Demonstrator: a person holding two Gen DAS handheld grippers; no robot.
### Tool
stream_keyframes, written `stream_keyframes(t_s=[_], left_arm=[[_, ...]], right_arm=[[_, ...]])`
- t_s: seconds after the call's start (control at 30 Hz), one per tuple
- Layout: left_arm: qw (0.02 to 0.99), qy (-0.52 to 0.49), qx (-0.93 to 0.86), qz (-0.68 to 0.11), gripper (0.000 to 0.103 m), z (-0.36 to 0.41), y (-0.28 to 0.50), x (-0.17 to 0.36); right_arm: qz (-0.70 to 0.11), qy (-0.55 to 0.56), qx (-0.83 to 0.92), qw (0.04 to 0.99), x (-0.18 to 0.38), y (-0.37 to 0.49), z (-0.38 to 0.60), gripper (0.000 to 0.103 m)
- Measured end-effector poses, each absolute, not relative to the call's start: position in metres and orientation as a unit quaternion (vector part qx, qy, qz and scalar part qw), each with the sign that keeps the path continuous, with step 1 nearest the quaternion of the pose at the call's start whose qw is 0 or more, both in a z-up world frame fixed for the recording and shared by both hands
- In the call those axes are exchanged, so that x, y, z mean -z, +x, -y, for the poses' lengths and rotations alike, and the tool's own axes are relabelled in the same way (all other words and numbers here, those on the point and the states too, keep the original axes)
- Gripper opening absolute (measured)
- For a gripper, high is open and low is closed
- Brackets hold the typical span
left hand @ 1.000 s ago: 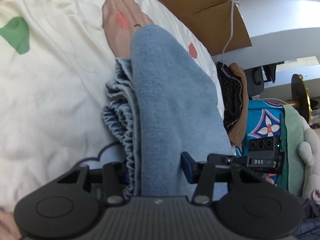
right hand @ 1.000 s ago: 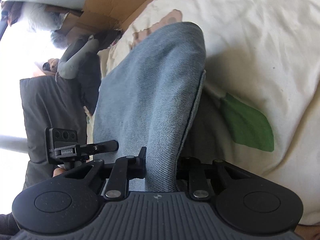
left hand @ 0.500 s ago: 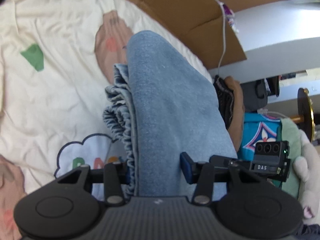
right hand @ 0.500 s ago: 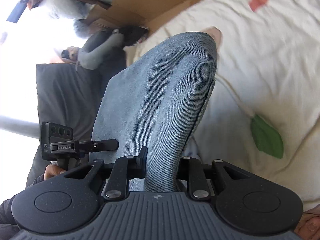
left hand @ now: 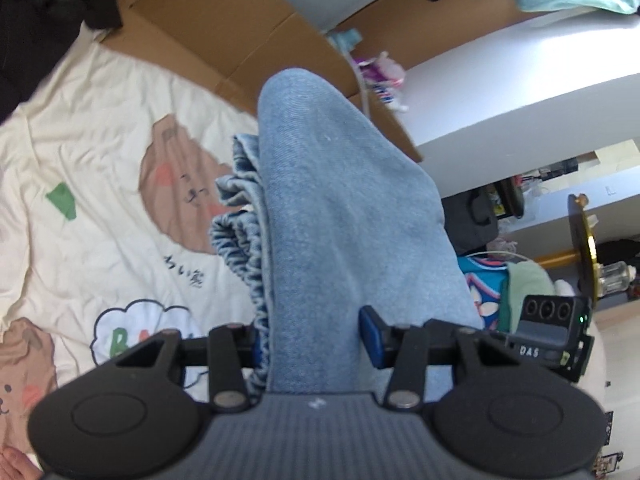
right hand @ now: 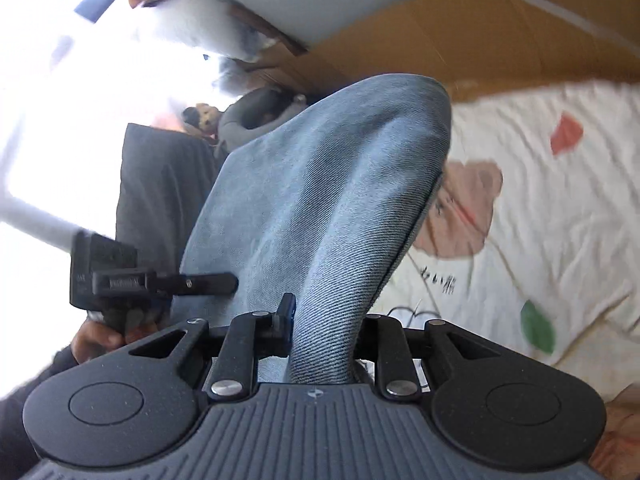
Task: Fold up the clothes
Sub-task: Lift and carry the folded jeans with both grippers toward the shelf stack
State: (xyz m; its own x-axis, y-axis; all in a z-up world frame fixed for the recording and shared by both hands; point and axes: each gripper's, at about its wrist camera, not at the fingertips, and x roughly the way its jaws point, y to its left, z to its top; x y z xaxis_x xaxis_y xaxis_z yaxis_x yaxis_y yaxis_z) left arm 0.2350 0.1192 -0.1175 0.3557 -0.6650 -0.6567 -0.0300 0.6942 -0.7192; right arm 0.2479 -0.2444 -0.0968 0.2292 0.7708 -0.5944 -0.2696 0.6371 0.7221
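item: denim garment (left hand: 344, 216), doubled, held above the bed sheet (left hand: 100, 168) | left hand-held gripper (left hand: 312, 340) clamped on elastic-waist end | right hand-held gripper (right hand: 324, 336) clamped on other end | advice: keep both ends level and taut, lower fold first, edges aligned

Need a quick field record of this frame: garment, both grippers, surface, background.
garment: blue denim piece, elastic gathered edge on its left side, draped between both grippers
left gripper: shut on the denim
right gripper: shut on the denim
surface: cream printed bedsheet with bear and leaf motifs
background: cardboard box beyond the sheet
fold state: cannot tell
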Motion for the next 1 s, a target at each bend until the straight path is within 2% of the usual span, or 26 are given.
stream_keyframes(t_s=[0.4, 0.73, 1.0], left_arm=[[0.787, -0.303, 0.234, -0.483, 0.048, -0.093, 0.214, -0.009], [0.808, -0.280, 0.250, -0.455, 0.048, -0.068, 0.197, -0.091], [0.815, -0.258, 0.280, -0.438, 0.048, -0.016, 0.197, -0.138]], right_arm=[[-0.455, 0.242, -0.342, 0.786, -0.035, 0.214, 0.263, 0.022], [-0.412, 0.229, -0.339, 0.814, -0.127, 0.183, 0.286, 0.022], [-0.383, 0.231, -0.315, 0.837, -0.171, 0.157, 0.334, 0.022]])
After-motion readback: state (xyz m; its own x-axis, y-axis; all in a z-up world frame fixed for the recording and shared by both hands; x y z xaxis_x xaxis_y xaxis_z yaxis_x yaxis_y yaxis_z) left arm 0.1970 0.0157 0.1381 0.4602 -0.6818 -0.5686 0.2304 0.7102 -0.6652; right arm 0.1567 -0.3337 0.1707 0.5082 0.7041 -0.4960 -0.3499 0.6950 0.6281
